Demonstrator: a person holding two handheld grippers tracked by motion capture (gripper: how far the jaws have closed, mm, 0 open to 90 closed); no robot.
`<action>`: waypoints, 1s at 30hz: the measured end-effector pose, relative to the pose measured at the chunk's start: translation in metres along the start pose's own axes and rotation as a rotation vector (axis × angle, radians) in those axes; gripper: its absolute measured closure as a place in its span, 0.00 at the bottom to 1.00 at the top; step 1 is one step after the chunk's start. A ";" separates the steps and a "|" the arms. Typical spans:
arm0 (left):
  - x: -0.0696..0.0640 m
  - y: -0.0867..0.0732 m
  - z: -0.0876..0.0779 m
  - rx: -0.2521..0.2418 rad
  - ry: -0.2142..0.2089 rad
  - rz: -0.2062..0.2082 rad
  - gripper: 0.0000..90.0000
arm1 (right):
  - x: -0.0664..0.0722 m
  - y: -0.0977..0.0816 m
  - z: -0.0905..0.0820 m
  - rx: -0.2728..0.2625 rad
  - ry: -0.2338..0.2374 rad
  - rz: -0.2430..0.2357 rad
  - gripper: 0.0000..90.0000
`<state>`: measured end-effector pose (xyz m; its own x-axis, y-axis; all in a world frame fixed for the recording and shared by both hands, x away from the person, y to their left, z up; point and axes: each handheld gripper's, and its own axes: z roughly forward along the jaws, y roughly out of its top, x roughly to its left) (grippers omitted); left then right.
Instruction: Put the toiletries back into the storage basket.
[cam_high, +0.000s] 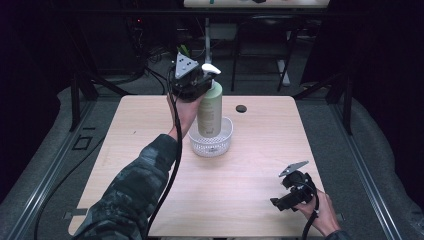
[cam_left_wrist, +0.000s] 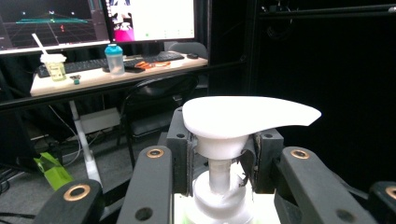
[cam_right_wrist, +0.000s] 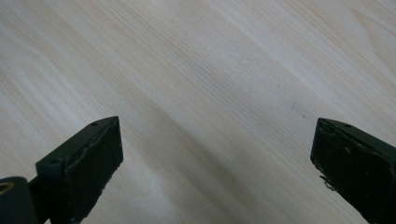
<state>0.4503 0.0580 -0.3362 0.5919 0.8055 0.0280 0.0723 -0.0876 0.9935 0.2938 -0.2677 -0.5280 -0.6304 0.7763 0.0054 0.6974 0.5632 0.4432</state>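
A pale green pump bottle (cam_high: 210, 107) with a white pump head (cam_high: 210, 68) stands upright in a small white mesh basket (cam_high: 222, 143) near the table's middle. My left gripper (cam_high: 196, 80) is at the bottle's top, shut on the neck under the pump head (cam_left_wrist: 250, 116); in the left gripper view its fingers (cam_left_wrist: 180, 142) press the white collar from both sides. My right gripper (cam_high: 283, 202) rests low over the table's front right, jaws wide apart with only bare wood between its fingertips (cam_right_wrist: 88, 163).
The light wooden table (cam_high: 150, 130) has a small dark round object (cam_high: 241, 108) behind the basket to the right. Beyond the table stand a desk (cam_left_wrist: 93, 77) with monitors, a keyboard and cups, plus a chair.
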 end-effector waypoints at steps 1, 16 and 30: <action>0.001 -0.001 0.001 0.003 0.001 0.002 0.75 | 0.000 0.000 0.001 0.002 0.002 -0.001 0.02; 0.004 -0.022 0.009 0.011 0.018 -0.022 0.75 | 0.000 0.000 -0.001 0.002 -0.012 -0.010 0.01; 0.005 -0.033 0.015 0.030 0.029 -0.017 0.75 | 0.000 0.000 0.000 0.002 -0.015 -0.012 0.01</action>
<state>0.4633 0.0564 -0.3706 0.5673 0.8234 0.0148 0.1068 -0.0914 0.9901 0.2937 -0.2681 -0.5280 -0.6333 0.7737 -0.0138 0.6907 0.5732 0.4409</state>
